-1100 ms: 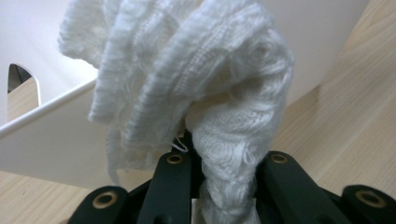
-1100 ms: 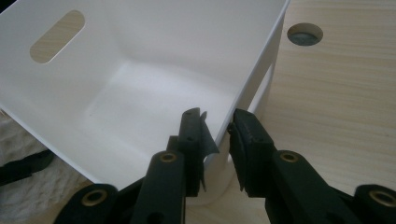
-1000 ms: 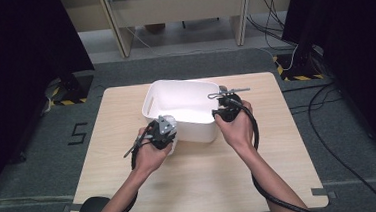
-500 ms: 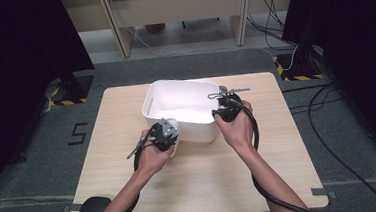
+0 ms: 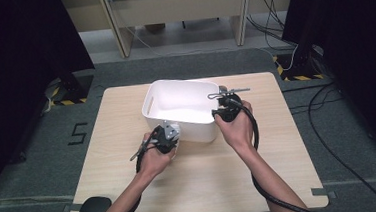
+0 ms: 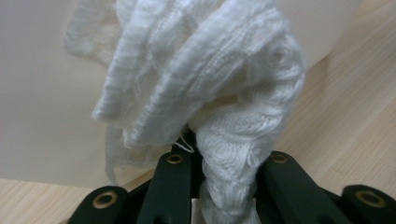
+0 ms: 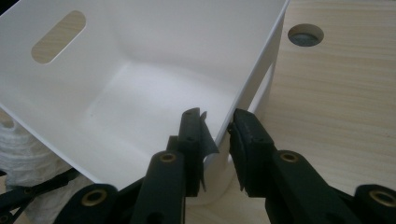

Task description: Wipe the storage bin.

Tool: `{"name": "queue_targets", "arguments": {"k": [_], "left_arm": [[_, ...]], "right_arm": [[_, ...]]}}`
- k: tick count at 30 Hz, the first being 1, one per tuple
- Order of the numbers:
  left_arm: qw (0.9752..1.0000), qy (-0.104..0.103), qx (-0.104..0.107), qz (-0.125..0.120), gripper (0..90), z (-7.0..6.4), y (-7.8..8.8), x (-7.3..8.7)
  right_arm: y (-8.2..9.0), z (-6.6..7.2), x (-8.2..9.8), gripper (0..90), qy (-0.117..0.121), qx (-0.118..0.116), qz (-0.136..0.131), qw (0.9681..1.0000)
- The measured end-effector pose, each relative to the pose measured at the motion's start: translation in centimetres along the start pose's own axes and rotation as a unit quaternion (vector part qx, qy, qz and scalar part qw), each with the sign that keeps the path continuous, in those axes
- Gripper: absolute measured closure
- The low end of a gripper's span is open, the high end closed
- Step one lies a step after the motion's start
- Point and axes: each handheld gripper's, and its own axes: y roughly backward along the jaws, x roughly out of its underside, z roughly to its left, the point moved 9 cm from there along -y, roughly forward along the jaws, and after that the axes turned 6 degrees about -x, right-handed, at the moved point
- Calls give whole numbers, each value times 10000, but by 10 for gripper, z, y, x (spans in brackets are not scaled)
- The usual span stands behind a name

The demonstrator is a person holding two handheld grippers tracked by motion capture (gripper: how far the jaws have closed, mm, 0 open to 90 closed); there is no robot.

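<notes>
A soft, fluffy white cloth (image 6: 205, 88), all bunched up and bumpy, was pinched tight in the left gripper (image 6: 219, 186), right beside the smooth outer wall of the white plastic tub (image 5: 177, 123). A corner of the tub's thin rim was clamped by the right gripper (image 7: 217, 135), and the boxy tub, with its long handle hole (image 7: 58, 36), was seen bare inside. The tub was stood on a pale wooden table (image 5: 215, 169) with a small round hole (image 7: 306, 35) in it.

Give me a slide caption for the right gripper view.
Right gripper clamps the near corner of the empty white plastic bin on the pale wooden table.
</notes>
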Motion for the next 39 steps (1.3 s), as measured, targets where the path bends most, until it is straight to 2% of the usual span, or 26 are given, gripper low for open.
{"name": "queue_targets", "arguments": {"k": [8,10,12,29,39], "left_arm": [[9999,59,58,142,789,-4,-7,8],[9999,27,43,94,789,-3,-8,7],[9998,102,82,132,789,-5,-8,8],[9998,67,178,103,789,-13,-10,3],[9997,108,203,53,789,-13,-8,1]], "right_arm": [[0,0,0,744,8,-2,-9,10000],[0,0,0,744,0,-2,-7,10000],[0,0,0,744,6,-2,-10,10000],[0,0,0,744,-8,-3,-7,10000],[0,0,0,744,-13,-4,-12,10000]]}}
